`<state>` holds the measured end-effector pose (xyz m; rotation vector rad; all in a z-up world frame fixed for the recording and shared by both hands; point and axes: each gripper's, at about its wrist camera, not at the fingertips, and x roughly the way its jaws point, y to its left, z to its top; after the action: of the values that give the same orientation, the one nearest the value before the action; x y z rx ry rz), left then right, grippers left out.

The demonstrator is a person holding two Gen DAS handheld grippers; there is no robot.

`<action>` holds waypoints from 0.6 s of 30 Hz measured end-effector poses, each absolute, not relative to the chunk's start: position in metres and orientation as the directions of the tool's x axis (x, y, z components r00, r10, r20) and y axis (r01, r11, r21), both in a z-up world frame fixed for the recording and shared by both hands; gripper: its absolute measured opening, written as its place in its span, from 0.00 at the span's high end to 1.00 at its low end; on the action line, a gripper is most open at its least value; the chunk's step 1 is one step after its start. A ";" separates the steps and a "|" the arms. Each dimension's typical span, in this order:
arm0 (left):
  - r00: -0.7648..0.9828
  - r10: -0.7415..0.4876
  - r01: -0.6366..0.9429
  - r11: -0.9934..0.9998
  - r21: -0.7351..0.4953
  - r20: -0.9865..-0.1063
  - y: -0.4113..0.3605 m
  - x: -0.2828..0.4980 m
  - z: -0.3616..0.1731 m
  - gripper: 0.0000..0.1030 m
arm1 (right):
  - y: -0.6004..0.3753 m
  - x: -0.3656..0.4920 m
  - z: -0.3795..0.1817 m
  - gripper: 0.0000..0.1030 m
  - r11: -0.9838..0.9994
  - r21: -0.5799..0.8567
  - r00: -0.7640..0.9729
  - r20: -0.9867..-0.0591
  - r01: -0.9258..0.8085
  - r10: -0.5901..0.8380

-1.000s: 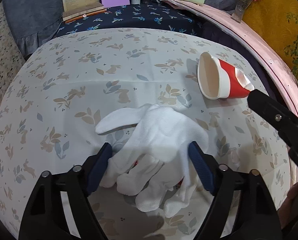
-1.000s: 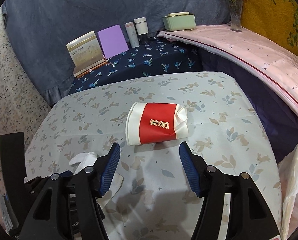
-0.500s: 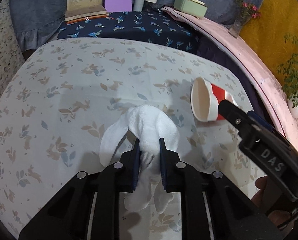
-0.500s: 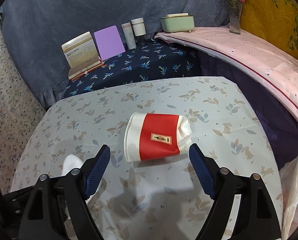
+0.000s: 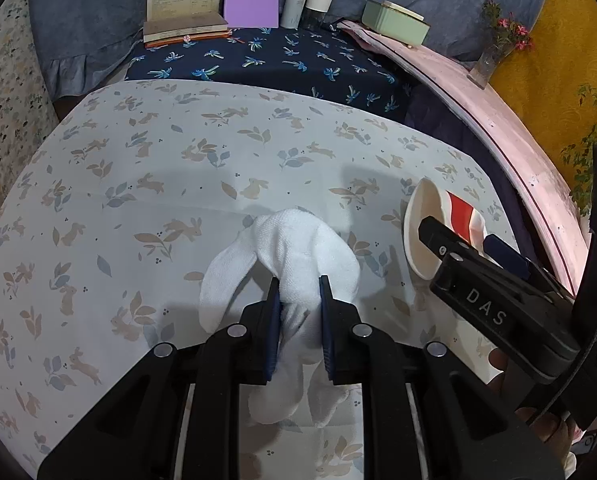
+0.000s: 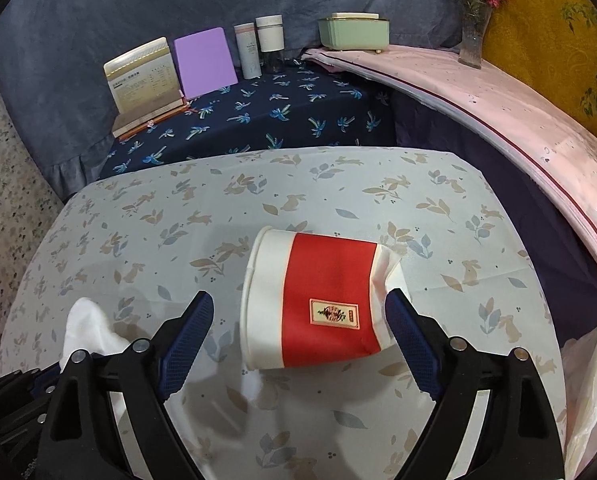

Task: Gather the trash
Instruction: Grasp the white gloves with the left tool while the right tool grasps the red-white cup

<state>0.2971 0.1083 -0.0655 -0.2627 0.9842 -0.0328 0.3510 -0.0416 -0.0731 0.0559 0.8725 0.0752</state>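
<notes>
White cotton is bunching between my left gripper's [image 5: 298,292] blue pads: I am pinching the white glove [image 5: 294,248] at lower centre of the left view, jaws nearly closed on it over the rabbit-print tablecloth [image 5: 158,184]. I am holding my right gripper [image 6: 300,320] wide apart around the crushed red-and-white paper cup [image 6: 322,300], which is lying on its side at centre of the right view, pads not pressing it.
</notes>
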 end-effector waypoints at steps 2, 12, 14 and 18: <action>0.554 -0.146 -0.088 0.969 -0.232 -0.820 0.107 0.297 -0.066 0.84 | -0.045 0.349 -0.074 0.24 0.997 0.074 0.641 -0.763 -0.034 0.078; 0.549 -0.156 -0.062 0.972 -0.227 -0.821 0.091 0.291 -0.065 0.84 | -0.074 0.336 -0.076 0.48 0.994 0.106 0.626 -0.776 0.011 0.075; 0.548 -0.160 -0.057 0.972 -0.227 -0.821 0.087 0.289 -0.065 0.84 | -0.078 0.333 -0.075 0.52 0.994 0.107 0.625 -0.777 0.013 0.075; 0.547 -0.165 -0.042 0.974 -0.223 -0.821 0.076 0.285 -0.062 0.84 | -0.085 0.326 -0.074 0.67 0.993 0.115 0.620 -0.781 0.018 0.079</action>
<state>0.2845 0.0764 -0.0621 -0.2268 0.9920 -0.0736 0.3259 -0.0853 -0.0740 0.1153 0.9019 0.0348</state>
